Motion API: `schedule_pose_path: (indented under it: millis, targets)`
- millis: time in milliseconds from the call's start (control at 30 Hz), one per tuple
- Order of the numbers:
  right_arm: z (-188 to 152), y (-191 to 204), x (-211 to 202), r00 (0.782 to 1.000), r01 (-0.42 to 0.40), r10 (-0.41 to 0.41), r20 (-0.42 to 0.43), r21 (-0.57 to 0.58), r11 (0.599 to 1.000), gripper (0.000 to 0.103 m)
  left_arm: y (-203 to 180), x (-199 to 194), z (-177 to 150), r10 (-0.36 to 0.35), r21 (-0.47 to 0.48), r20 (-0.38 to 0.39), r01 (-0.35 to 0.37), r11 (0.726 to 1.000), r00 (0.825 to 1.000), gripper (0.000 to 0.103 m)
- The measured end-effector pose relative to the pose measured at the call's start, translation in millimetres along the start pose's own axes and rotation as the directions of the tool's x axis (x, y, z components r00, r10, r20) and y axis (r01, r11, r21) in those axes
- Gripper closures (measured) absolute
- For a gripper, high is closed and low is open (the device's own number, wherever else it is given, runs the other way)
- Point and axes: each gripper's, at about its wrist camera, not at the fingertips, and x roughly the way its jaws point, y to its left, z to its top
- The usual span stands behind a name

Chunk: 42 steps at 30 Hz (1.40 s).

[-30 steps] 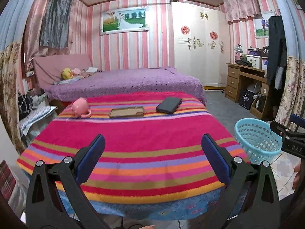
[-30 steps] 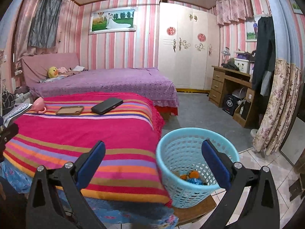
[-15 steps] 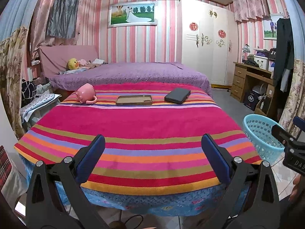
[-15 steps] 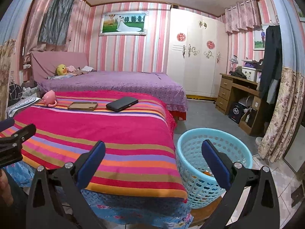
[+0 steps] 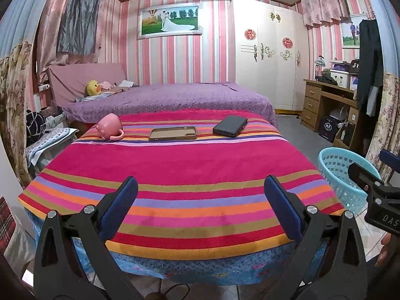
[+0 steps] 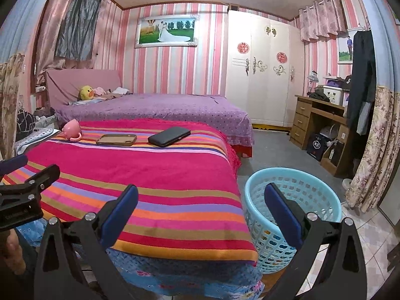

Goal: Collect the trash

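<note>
Left wrist view: a striped cloth covers the table [image 5: 190, 165]. Along its far edge, left to right, lie a tipped pink mug [image 5: 109, 126], a brown phone case [image 5: 173, 133] and a black wallet [image 5: 230, 125]. The left tongs [image 5: 198, 200] hang apart and empty above the near edge. A light-blue basket [image 6: 292, 212] stands on the floor just beside the table's right side, under the right tongs [image 6: 200, 206], also spread apart and empty.

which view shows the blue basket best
The right wrist view: the blue basket shows its whole rim and mesh wall beside the striped table. The left wrist view catches only part of it behind the other gripper.
</note>
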Motion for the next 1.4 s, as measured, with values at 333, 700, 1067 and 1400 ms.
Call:
schedule_pose_path:
  millis: [333,700,1067,1400]
  targets:
    - [-1,6,1,1.0,0.008,-0.008,0.012,-0.011,1.0,0.005,-2,0,4,-0.013,0.01,0.003,0.013,1.0,1.0,0.005]
    - [-1,8,-1,1.0,0.014,-0.014,0.022,-0.017,1.0,0.005,-1,-2,6,-0.017,0.014,0.01,0.017,1.0,1.0,0.005]
    - [2,10,-3,1.0,0.015,-0.015,0.028,-0.022,1.0,0.005,2,-6,7,-0.024,0.011,0.024,0.024,1.0,0.999,0.005]
    - [2,9,-3,0.999,0.016,-0.015,0.029,-0.021,1.0,0.005,2,-9,9,-0.025,0.01,0.03,0.025,1.0,0.999,0.005]
